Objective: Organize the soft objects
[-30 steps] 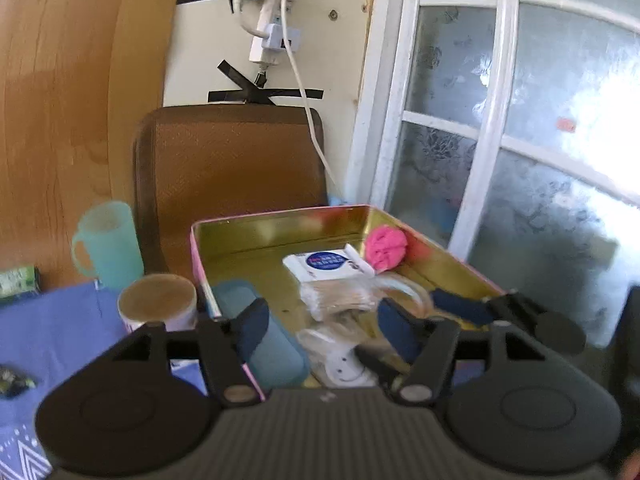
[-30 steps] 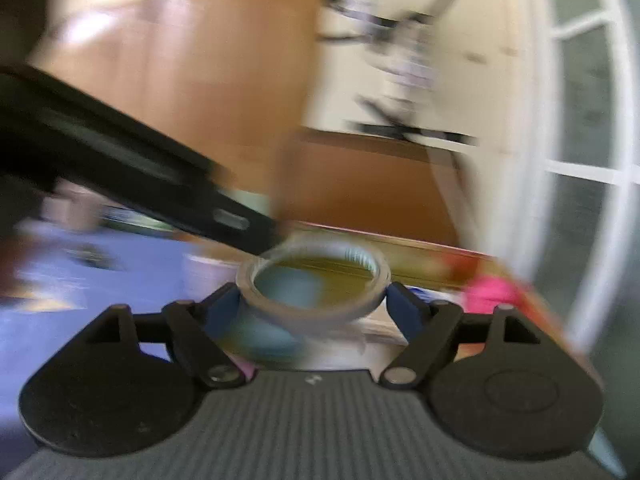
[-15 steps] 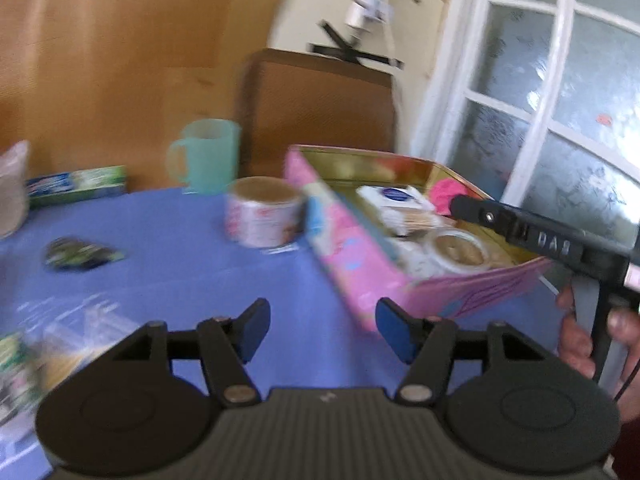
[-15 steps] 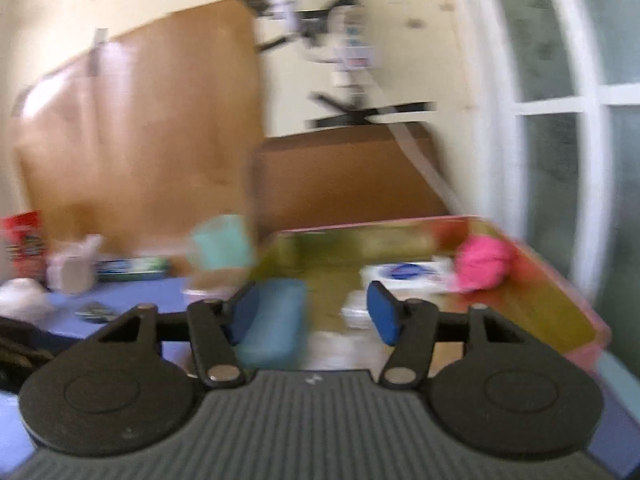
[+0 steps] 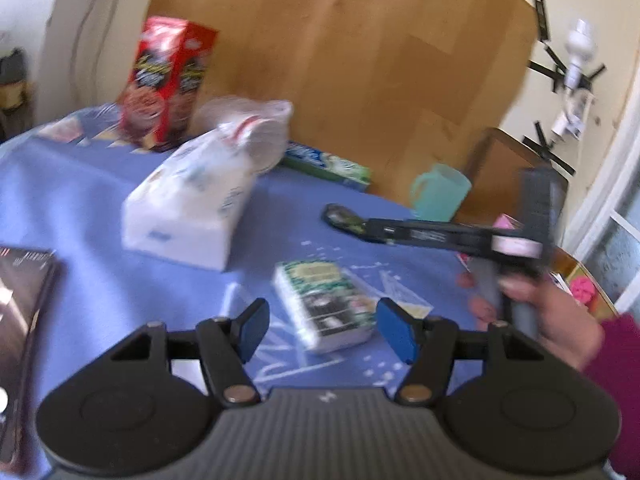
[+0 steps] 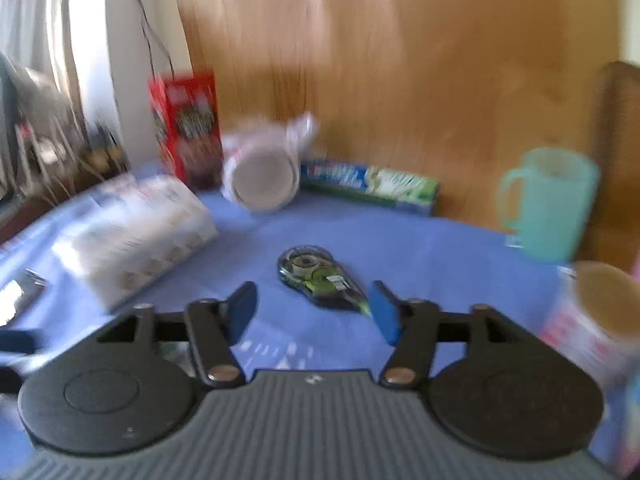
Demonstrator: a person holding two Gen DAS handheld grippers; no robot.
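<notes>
— What do we have on the left side?

— In the left wrist view our left gripper hangs over the blue tablecloth with its fingers spread wide and nothing between them. Farthest left stands a red snack box. Next to it lies the white tissue pack, its long axis running from the near left up toward the far right, with a crinkled clear bag just behind its far end.

— And in front of the fingers?

— A small green-printed packet lies on the cloth just beyond the fingertips, long axis pointing away from us and a little to the left. To its right the person's hand grips the right gripper's handle, whose black bar reaches across above the cloth. A teal mug stands behind it.

— What does the right wrist view give us?

— The right gripper is also wide open and empty. Left of it we see the tissue pack again. Between and just beyond the fingers lies a correction tape dispenser, its narrow tip toward the right blue pad. Behind are a green and blue carton against the wood panel, the mug, and at the far right a blurred patterned cup.
</notes>
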